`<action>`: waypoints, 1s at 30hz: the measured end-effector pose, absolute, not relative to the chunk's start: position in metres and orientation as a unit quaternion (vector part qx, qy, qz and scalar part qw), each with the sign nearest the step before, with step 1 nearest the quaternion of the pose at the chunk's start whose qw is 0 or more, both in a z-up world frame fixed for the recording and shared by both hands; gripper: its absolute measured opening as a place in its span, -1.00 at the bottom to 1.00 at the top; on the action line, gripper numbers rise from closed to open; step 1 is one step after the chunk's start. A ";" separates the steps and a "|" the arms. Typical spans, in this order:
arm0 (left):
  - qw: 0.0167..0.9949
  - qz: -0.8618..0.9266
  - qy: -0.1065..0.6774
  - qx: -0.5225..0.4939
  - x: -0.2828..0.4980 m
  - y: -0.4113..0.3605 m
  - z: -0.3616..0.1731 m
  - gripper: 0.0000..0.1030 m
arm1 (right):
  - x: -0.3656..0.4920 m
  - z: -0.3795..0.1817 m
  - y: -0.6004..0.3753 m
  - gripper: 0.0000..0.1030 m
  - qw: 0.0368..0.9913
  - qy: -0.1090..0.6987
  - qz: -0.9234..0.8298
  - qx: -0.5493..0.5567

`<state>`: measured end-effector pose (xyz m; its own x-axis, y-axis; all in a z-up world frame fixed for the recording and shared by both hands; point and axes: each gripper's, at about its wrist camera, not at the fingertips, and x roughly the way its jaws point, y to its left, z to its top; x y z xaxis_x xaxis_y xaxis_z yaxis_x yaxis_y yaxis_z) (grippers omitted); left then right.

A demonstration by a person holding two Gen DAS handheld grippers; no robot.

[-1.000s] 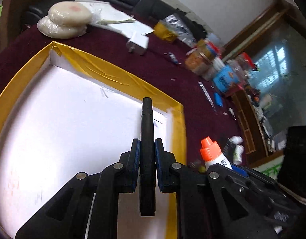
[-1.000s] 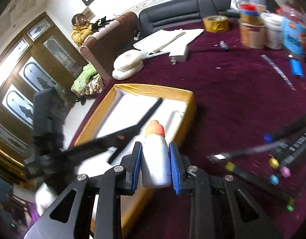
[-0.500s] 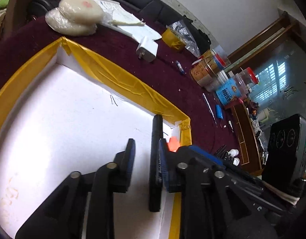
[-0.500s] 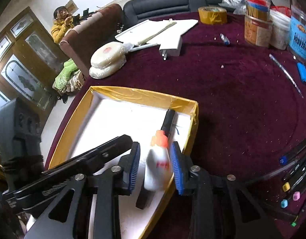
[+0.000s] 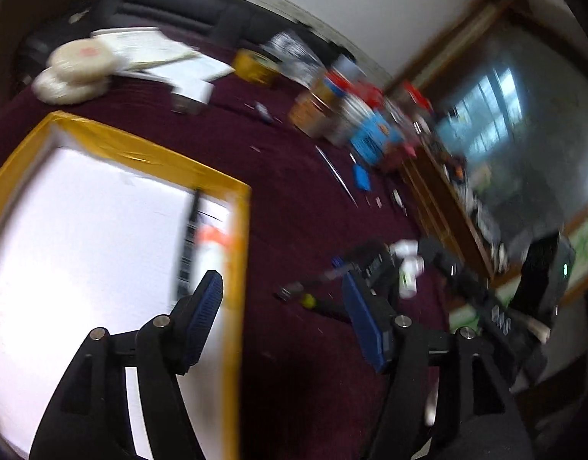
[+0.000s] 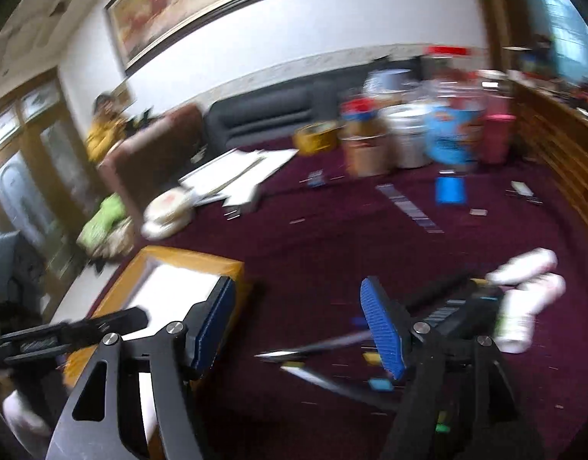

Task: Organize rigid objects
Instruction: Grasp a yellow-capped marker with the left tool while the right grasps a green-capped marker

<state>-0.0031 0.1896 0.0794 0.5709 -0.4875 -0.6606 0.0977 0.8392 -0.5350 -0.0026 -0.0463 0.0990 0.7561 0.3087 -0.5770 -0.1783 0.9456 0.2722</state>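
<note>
A yellow-taped white box (image 5: pixel 238 237) sits on the maroon table. A black marker (image 5: pixel 188 237) and a white bottle with an orange cap (image 5: pixel 211 247) lie inside it at its right wall. My left gripper (image 5: pixel 284 318) is open and empty, above the box's right edge. My right gripper (image 6: pixel 303 326) is open and empty, right of the box (image 6: pixel 217 264). A pile of markers and pens (image 6: pixel 439 306) and small white bottles (image 6: pixel 523 268) lies on the table ahead of it; the bottles also show in the left wrist view (image 5: pixel 407 264). Both views are blurred.
Jars, tubs and a blue packet (image 6: pixel 451 138) stand at the table's far edge, with a tape roll (image 6: pixel 316 138) and white papers (image 6: pixel 232 176). A round white bundle (image 5: pixel 75 69) lies beyond the box. A blue lighter (image 6: pixel 451 189) lies on the cloth.
Both grippers opened. The marker and the orange-capped bottle were let go into the box. Both grippers swung right, away from the box toward the pile of markers.
</note>
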 end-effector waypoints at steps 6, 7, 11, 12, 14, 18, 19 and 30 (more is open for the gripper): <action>0.850 -0.206 0.463 -0.140 -0.001 0.114 0.068 0.24 | -0.003 0.071 -0.140 0.22 0.936 0.311 0.046 0.160; 0.849 -0.209 0.468 -0.129 -0.001 0.104 0.066 0.24 | -0.003 0.066 -0.151 0.22 0.936 0.309 0.038 0.167; 0.855 -0.205 0.476 -0.037 0.007 0.062 0.056 0.23 | 0.001 0.046 -0.181 0.22 0.934 0.305 0.022 0.186; 0.856 -0.198 0.477 -0.019 0.009 0.056 0.053 0.23 | 0.003 0.043 -0.184 0.21 0.932 0.306 0.025 0.192; 0.859 -0.182 0.479 0.018 0.014 0.045 0.049 0.23 | 0.005 0.037 -0.188 0.21 0.929 0.307 0.032 0.203; 0.853 -0.236 0.461 0.068 0.004 0.019 0.048 0.23 | 0.005 0.028 -0.193 0.21 0.923 0.318 0.045 0.212; 0.850 -0.247 0.455 0.099 0.000 0.011 0.045 0.23 | 0.003 0.027 -0.195 0.21 0.922 0.318 0.048 0.214; 0.804 -0.291 0.449 0.260 -0.005 -0.020 0.011 -0.15 | 0.001 0.021 -0.197 0.21 0.917 0.327 0.054 0.221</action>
<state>-0.0051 -0.0205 0.0115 0.4267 -0.2347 -0.8734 0.7018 0.6951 0.1561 0.0006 -0.1975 0.0208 0.7804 0.2425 -0.5764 0.0460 0.8970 0.4396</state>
